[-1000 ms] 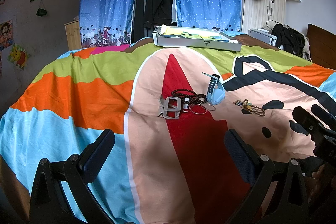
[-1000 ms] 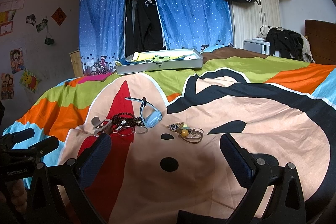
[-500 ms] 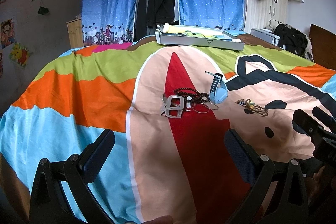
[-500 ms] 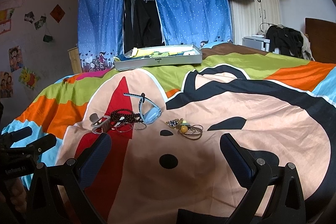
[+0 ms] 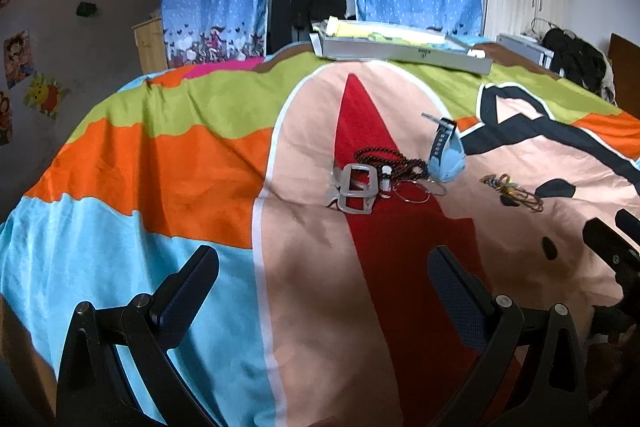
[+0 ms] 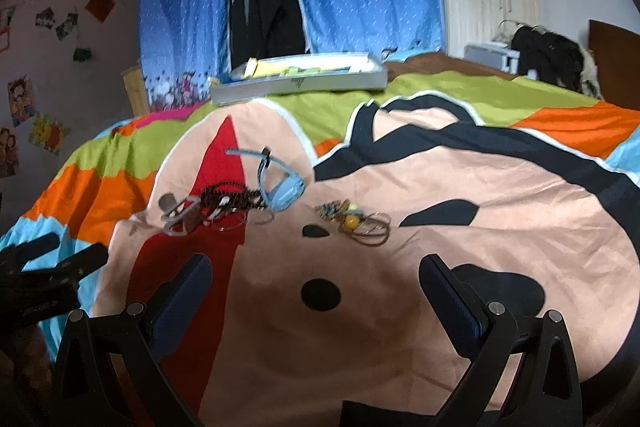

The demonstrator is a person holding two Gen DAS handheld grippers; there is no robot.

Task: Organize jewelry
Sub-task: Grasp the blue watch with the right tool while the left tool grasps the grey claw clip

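Both grippers have crept nearer the jewelry on the bed; nothing is grasped. Left gripper [image 5: 320,291]: jaws wide, empty, short of the grey metal buckle [image 5: 354,186]. Right gripper [image 6: 316,291]: likewise, before the amber-beaded bangle cluster [image 6: 356,223].

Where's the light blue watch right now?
The light blue watch lies on the bedspread mid-frame in both views, right of the dark bead strand and left of the small trinket pile.

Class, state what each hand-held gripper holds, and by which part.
Nothing: the left hand-held gripper and right hand-held gripper are both open and empty.
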